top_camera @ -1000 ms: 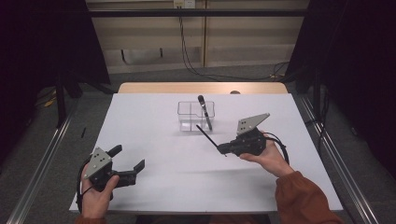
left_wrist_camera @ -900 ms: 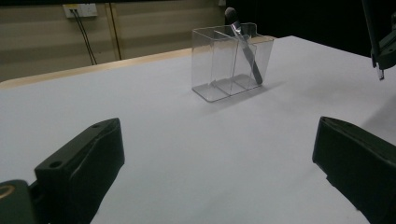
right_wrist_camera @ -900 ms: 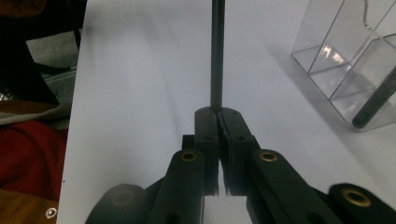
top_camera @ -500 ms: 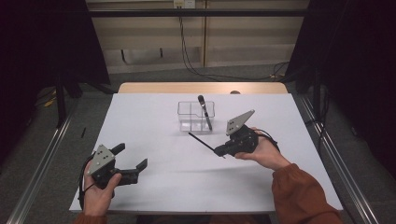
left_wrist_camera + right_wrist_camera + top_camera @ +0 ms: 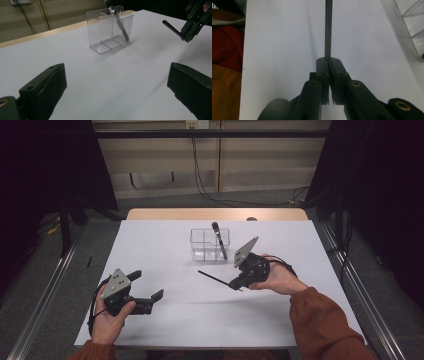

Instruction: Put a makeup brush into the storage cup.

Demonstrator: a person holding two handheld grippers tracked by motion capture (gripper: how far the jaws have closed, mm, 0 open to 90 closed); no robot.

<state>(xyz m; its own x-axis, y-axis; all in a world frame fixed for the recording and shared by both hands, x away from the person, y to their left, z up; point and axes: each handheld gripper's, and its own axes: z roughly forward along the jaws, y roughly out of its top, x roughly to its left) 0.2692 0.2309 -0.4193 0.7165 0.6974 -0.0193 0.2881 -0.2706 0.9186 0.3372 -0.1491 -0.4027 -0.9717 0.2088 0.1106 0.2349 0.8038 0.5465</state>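
Observation:
A thin dark pen (image 5: 212,277) is pinched at one end by my right gripper (image 5: 234,283), which is shut on it right of the table's middle. Its free end points left, just above the white sheet. In the right gripper view the pen (image 5: 328,30) runs straight up from the shut right gripper (image 5: 328,62). A clear divided holder (image 5: 205,251) stands behind, with another dark pen (image 5: 218,239) leaning in it. My left gripper (image 5: 146,285) is open and holds nothing at the front left. Across the left gripper view (image 5: 117,87) I see the holder (image 5: 105,32) and the held pen (image 5: 172,29).
A white sheet (image 5: 165,245) covers the table, with a wooden strip (image 5: 165,214) along its far edge. Metal rails run down both sides on the floor. An orange sleeve (image 5: 325,325) comes in at the bottom right.
My right hand has carried the pen a little to the left and toward the person, away from the holder. The left hand has stayed where it was.

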